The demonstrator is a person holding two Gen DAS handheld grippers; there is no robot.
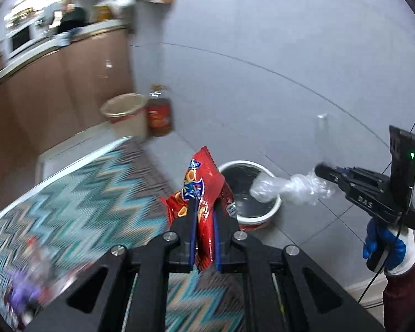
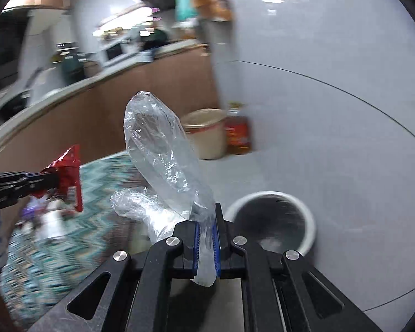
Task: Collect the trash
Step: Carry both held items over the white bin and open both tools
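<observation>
Closest to the lens, the left tool (image 1: 204, 215) is clamped on a red snack wrapper (image 1: 200, 185), while the right tool (image 2: 206, 231) pinches a clear plastic bag (image 2: 163, 155); both hang near a white bin (image 2: 311, 221) on the grey floor (image 2: 332, 110). Carrying trash to the bin seems the step in hand, and next each piece likely needs positioning over the opening before release. A patterned table (image 1: 77, 188) with leftover litter lies at 9 o'clock, a beige bucket (image 1: 127, 116) and an amber bottle (image 1: 159, 113) at 11 o'clock, neither blocking the bin.

bin (image 1: 265, 215) on floor right of the table (image 1: 69, 193); bottle (image 1: 159, 110) beside bucket (image 1: 127, 116) behind.
</observation>
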